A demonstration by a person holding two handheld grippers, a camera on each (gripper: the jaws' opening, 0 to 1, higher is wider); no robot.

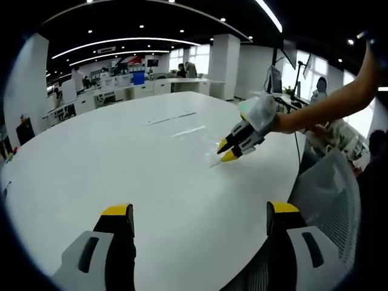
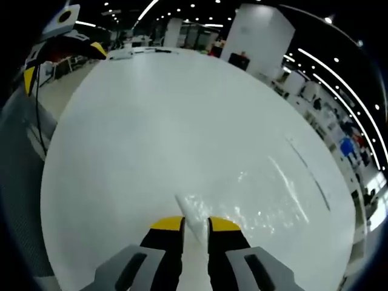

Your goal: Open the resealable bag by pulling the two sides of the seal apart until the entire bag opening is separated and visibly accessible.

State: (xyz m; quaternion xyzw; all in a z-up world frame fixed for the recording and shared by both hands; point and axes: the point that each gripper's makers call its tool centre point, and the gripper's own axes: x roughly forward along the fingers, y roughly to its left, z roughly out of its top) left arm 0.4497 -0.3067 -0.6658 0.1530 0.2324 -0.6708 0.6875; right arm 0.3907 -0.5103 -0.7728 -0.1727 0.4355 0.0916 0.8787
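Right now the clear resealable bag point(image 2: 254, 194) lies flat on the white bench point(image 2: 151, 133). It stretches out ahead of the right tool point(image 2: 195, 225) and off to that view's right. The right tool's two jaws are nearly together, pinching one corner of the bag. In the left gripper view, the left tool point(image 1: 200, 212) has its jaws wide apart, holding nothing, well back from the bag point(image 1: 194, 136). The right hand is much nearer. I think the left tool must reach across to the seal.
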